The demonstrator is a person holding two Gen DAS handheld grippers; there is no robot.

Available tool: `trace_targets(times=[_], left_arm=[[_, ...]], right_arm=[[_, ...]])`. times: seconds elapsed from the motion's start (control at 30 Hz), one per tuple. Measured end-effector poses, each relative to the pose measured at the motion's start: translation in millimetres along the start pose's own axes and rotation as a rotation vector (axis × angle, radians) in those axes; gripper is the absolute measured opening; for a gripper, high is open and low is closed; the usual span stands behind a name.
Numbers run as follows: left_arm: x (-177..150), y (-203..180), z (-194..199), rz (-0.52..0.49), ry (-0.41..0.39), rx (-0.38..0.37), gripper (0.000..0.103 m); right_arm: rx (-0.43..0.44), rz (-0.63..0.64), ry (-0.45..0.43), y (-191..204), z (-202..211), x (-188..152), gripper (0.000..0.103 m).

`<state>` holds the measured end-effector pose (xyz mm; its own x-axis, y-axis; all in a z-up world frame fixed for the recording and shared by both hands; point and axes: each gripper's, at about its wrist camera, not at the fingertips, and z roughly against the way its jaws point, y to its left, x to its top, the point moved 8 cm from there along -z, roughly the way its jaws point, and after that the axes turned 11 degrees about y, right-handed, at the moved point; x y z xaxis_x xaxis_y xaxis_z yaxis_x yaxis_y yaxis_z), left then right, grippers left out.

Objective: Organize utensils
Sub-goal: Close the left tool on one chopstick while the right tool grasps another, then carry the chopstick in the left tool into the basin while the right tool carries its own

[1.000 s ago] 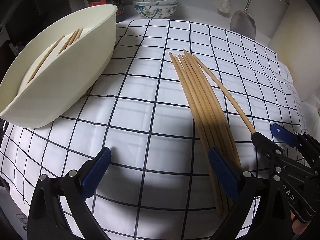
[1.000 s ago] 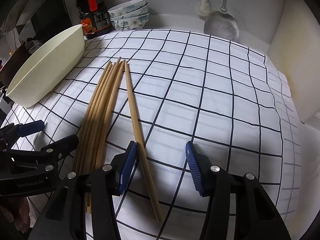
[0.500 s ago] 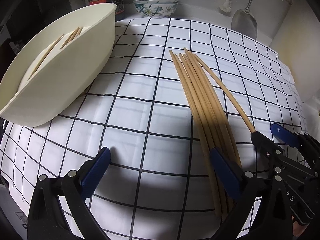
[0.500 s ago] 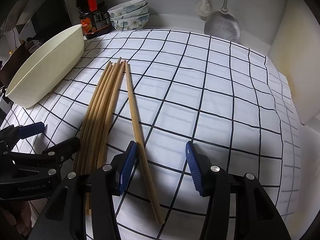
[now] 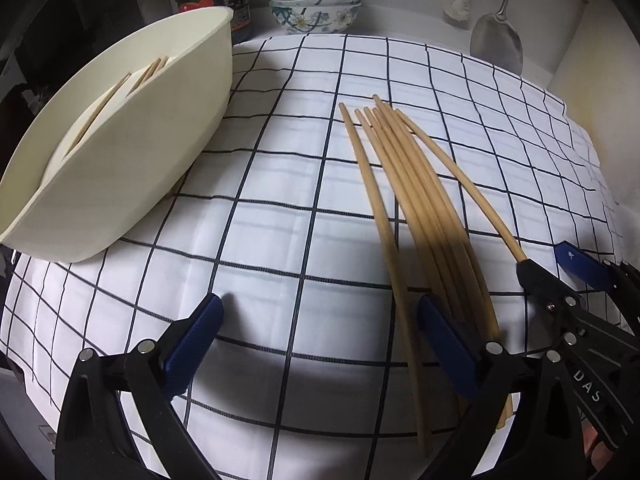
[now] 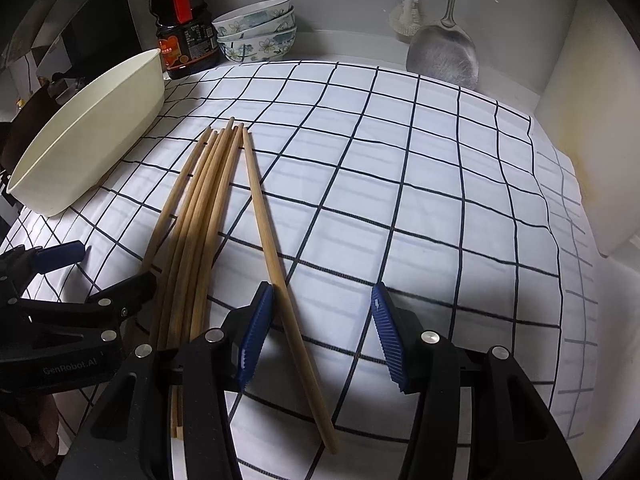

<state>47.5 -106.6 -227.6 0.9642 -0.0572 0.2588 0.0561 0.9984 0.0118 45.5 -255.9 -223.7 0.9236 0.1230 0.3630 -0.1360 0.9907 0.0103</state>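
Sorting partly done: a few chopsticks in the tray, most still on the cloth.

From the left wrist view: far left, cream tray point(image 5: 132, 128) with some chopsticks point(image 5: 120, 92) already inside, so a part of the work judged finished. Right of centre on the checked cloth point(image 5: 280, 184), a fan of loose chopsticks point(image 5: 404, 184), not yet moved. Left gripper point(image 5: 320, 340) wide, jaws closing a little, one stick of the fan between them, pads pressing on nothing. Right gripper point(image 5: 568, 276) near right, over the end of the outermost stick.

From the right wrist view: bundle point(image 6: 200, 216) left of centre, single stick point(image 6: 272, 248) apart at its right. Right gripper point(image 6: 320, 324) about half open, single stick between the jaws beside the left pad, not pinched. Tray point(image 6: 92, 132) far left. Left to do: bring all loose sticks to the tray.
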Motion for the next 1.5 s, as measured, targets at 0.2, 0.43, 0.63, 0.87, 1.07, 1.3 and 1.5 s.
trace_targets(times=[0.2,0.43,0.63,0.87,1.07,1.3,1.5], left_arm=[[8.6,-7.1,4.4,-0.015,-0.030,-0.005,0.068],[13.2,-17.6,9.1,-0.056,-0.043,-0.026,0.017],[11.7,-19.4,9.5,-0.082,-0.037,-0.042,0.007],[6.2,-15.2,16.8,-0.114,0.001,-0.077,0.007],[14.2,-1.8,54.4,-0.143,-0.026,-0.125,0.007],[36.1,37.8,108.3,-0.142,-0.114,-0.149,0.007],[61.7,100.4,127.0,-0.076,-0.153,-0.142,0.007]], right_arm=[[0.008,0.056,-0.010,9.2,-6.2,15.3,0.050],[0.031,0.116,0.008,21.3,-8.5,22.4,0.039],[0.044,0.076,0.008,19.4,-4.8,17.0,0.006],[0.120,-0.071,0.024,6.4,5.8,7.1,0.006],[0.156,-0.171,-0.010,5.2,37.2,8.7,0.006],[0.185,-0.181,-0.093,36.4,82.2,37.6,0.006],[0.230,-0.124,-0.139,88.0,98.4,83.5,0.006]])
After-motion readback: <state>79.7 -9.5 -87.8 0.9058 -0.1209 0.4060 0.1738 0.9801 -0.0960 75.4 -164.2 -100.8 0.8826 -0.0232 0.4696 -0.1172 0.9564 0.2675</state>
